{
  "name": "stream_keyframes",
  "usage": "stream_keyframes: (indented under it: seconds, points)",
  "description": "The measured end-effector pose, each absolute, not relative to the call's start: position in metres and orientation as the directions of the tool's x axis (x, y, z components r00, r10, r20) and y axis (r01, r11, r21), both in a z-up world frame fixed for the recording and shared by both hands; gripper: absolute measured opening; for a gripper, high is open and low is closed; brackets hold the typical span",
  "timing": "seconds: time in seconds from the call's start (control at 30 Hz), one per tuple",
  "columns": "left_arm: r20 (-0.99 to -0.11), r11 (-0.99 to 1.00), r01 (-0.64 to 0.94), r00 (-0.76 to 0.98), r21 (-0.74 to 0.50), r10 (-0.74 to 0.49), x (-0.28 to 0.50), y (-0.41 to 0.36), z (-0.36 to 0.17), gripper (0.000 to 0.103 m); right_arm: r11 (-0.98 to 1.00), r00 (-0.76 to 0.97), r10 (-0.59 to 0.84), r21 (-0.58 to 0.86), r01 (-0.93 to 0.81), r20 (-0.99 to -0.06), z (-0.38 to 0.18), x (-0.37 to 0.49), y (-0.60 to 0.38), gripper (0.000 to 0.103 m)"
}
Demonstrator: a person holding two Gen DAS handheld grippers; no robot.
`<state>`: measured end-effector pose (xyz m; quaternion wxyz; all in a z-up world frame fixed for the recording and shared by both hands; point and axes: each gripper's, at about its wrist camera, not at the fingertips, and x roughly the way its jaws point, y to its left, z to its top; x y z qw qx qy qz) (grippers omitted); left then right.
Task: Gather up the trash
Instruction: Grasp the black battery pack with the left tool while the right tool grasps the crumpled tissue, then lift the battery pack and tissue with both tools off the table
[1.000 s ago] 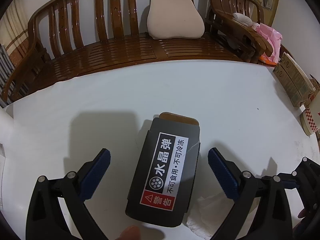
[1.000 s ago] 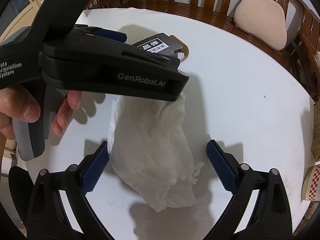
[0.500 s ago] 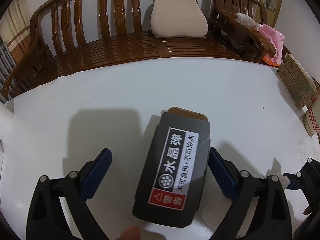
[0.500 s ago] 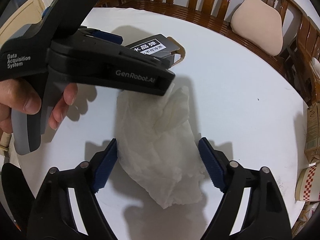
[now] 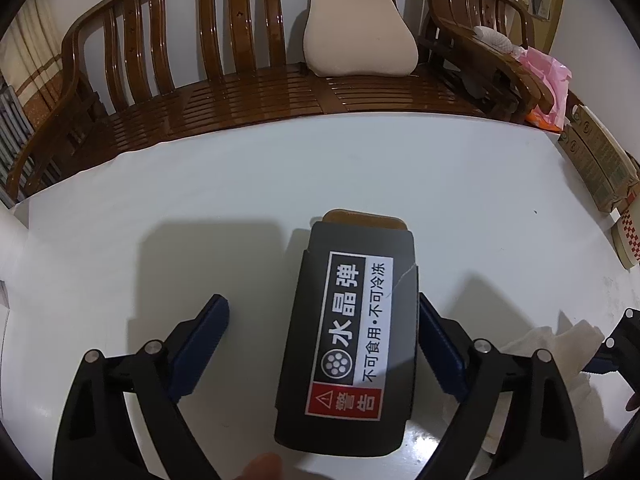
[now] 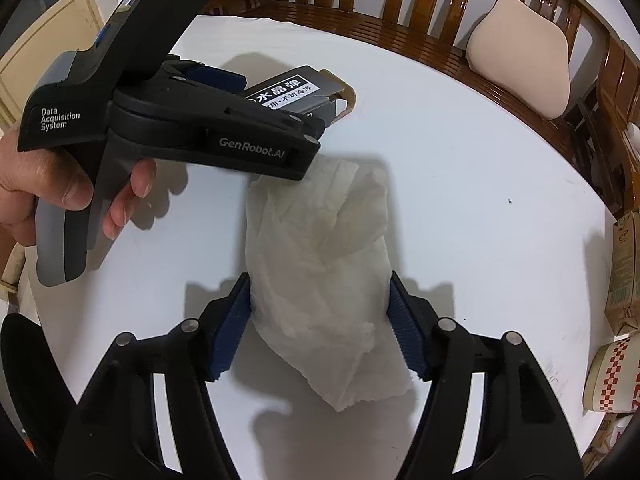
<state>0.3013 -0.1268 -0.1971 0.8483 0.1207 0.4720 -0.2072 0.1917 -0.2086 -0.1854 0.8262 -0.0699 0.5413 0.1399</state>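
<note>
On the white tabletop [image 5: 400,168] the left gripper [image 5: 320,340] hangs over a dark box [image 5: 352,332] with a white and red warning label, which lies flat with a brown flap showing at its far end. This gripper's jaws have just been closing a little, with the box between them; the left blue pad stands well apart from the box with bare tabletop in the gap, while the right blue pad lies right along the box's side, and whether it presses there cannot be told, so the box is not clamped. In the right wrist view a hand [image 6: 68,196] holds the handle of that left gripper, and the box shows beyond its black body. Just to the right of the box lies a crumpled white paper towel [image 6: 320,268], spread loosely on the tabletop with one end reaching under the left gripper's body. The right gripper [image 6: 320,324] straddles the towel's near part; its jaws have just been closing, and both blue pads now touch the towel's edges, one on each side, still fairly wide apart. Behind the tabletop stands a wooden bench [image 5: 240,92] with a pale cushion [image 5: 358,32], and a red-checked paper cup [image 6: 612,376] and a carton [image 6: 624,272] sit at the far right edge.
</note>
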Motion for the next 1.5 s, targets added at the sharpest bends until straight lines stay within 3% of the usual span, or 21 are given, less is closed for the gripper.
stream_keyframes:
  seconds: [0.23,0.47,0.63,0.77,0.83,1.03,1.5]
  points:
    - [-0.84,0.886,0.463,0.483,0.007,-0.246,0.297,-0.123,-0.196,0.081,0.945,0.376,0.164,0.036,-0.325,-0.912,-0.182,0.187,-0.212,0.062]
    - [-0.836,0.893,0.449,0.493,0.009,-0.24,0.293,-0.118,-0.193,0.068,0.946,0.375,0.162,0.036,-0.323,-0.913,-0.181,0.185,-0.211,0.059]
    - [-0.837,0.904,0.427,0.498,0.009,-0.227,0.29,-0.114,-0.191,0.052,0.949,0.372,0.154,0.032,-0.313,-0.915,-0.178,0.181,-0.21,0.047]
    - [-0.838,0.907,0.421,0.498,0.008,-0.223,0.285,-0.112,-0.19,0.052,0.951,0.373,0.153,0.034,-0.307,-0.915,-0.176,0.177,-0.212,0.039]
    - [-0.837,0.909,0.416,0.503,0.017,-0.215,0.282,-0.112,-0.189,0.052,0.952,0.371,0.152,0.034,-0.306,-0.916,-0.175,0.175,-0.211,0.027]
    - [-0.846,0.921,0.39,0.496,0.015,-0.197,0.274,-0.107,-0.188,0.051,0.956,0.363,0.145,0.035,-0.293,-0.921,-0.173,0.173,-0.211,0.015]
    - [-0.833,0.924,0.383,0.515,0.015,-0.2,0.229,-0.101,-0.154,0.051,0.953,0.396,0.175,0.054,-0.299,-0.901,-0.146,0.152,-0.213,0.011]
